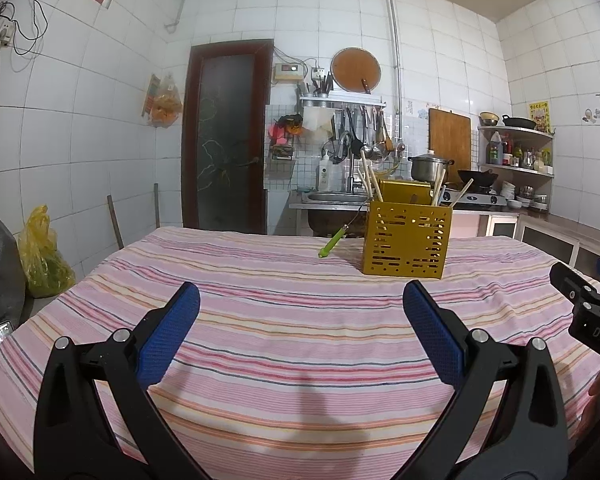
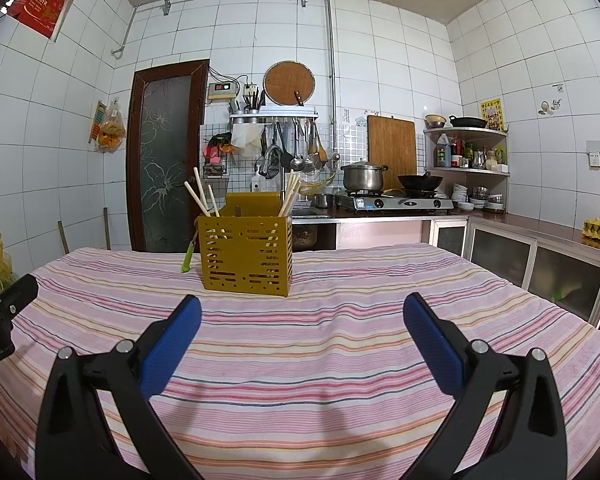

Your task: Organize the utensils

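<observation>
A yellow perforated utensil holder (image 1: 406, 240) (image 2: 246, 254) stands upright on the far part of the striped tablecloth, with several wooden chopsticks (image 1: 370, 178) (image 2: 200, 198) sticking out of it. A green-handled utensil (image 1: 332, 242) (image 2: 188, 258) lies on the cloth just left of the holder. My left gripper (image 1: 300, 296) is open over the near cloth, with nothing between its blue pads. My right gripper (image 2: 302, 308) is open too, empty, facing the holder from the near side. Each gripper shows at the edge of the other's view.
The table with the pink striped cloth (image 1: 280, 344) (image 2: 340, 340) fills the foreground. Behind it are a sink (image 1: 332, 198), a gas stove with a pot (image 2: 362, 178) and a wok (image 2: 420, 182), a corner shelf, and a dark door (image 1: 226, 136). A yellow bag (image 1: 44, 252) sits at left.
</observation>
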### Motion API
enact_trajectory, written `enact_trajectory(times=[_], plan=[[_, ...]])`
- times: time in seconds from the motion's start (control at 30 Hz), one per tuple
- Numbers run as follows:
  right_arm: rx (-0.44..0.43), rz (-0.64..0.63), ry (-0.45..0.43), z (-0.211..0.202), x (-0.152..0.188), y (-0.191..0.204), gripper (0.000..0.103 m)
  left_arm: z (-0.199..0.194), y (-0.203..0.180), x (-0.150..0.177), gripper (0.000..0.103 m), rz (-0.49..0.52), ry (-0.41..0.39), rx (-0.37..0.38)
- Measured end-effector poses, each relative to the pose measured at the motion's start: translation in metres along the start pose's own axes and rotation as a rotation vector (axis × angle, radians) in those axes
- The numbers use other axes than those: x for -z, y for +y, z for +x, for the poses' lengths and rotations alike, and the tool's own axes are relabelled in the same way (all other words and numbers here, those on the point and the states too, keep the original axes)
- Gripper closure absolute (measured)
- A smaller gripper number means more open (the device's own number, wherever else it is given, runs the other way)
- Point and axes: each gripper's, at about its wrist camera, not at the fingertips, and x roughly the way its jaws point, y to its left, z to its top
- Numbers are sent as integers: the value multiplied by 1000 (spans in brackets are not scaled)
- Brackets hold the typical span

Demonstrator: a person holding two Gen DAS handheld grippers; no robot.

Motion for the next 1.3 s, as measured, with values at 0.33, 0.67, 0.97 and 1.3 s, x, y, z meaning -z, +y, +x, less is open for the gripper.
enact_trajectory(times=[0.33, 0.67, 0.97, 1.3], plan=[[0, 0, 0, 0, 0, 0, 4, -3, -5, 2, 5, 17, -3, -4], [1, 2, 1, 0, 0, -1, 4, -1, -4, 2, 5, 10, 11, -2], [1, 2, 0, 0, 0, -1, 4, -1, -4, 2, 5, 11, 12, -3], [1, 2, 0, 0, 0, -2, 4, 0, -3, 2, 5, 11, 13, -3]])
